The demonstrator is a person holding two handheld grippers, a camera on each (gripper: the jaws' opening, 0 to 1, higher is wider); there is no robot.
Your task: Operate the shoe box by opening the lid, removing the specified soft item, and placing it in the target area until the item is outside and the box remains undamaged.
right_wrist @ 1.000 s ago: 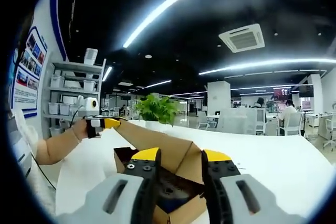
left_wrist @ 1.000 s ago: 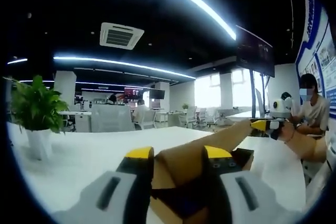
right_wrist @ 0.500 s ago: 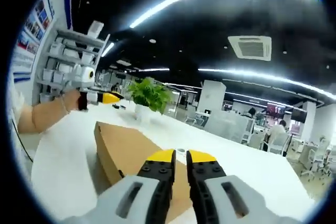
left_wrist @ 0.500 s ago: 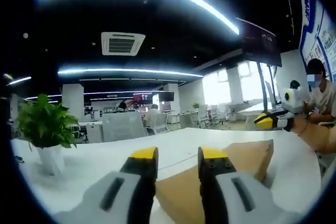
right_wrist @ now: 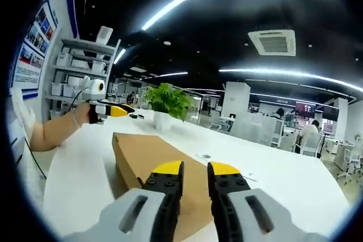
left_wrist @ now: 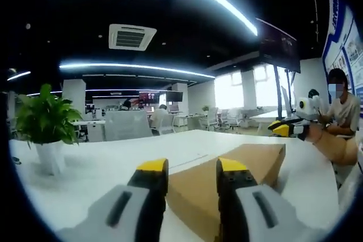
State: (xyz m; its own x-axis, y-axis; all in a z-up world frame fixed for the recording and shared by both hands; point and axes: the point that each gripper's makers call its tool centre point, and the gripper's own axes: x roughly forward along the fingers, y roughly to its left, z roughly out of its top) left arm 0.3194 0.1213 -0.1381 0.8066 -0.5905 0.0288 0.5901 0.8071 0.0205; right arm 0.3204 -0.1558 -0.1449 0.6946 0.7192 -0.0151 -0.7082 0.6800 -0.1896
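Shoe box [left_wrist: 227,177] flat on white table [left_wrist: 91,174], lid closed, brown cardboard top facing up. Left gripper [left_wrist: 191,168] poised over near end of box, yellow-tipped jaws parted, nothing between them. Right gripper [right_wrist: 195,169] likewise above box [right_wrist: 153,160], jaws a narrow gap apart, released, empty; contact with lid not discernible. Potted plant [left_wrist: 45,123] on table well apart from box; seen also beyond box in right gripper view [right_wrist: 165,103]

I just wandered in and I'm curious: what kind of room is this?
Probably an open-plan office or lab: long white table, distant desks with chairs, a ceiling air vent, storage shelves and a potted plant.
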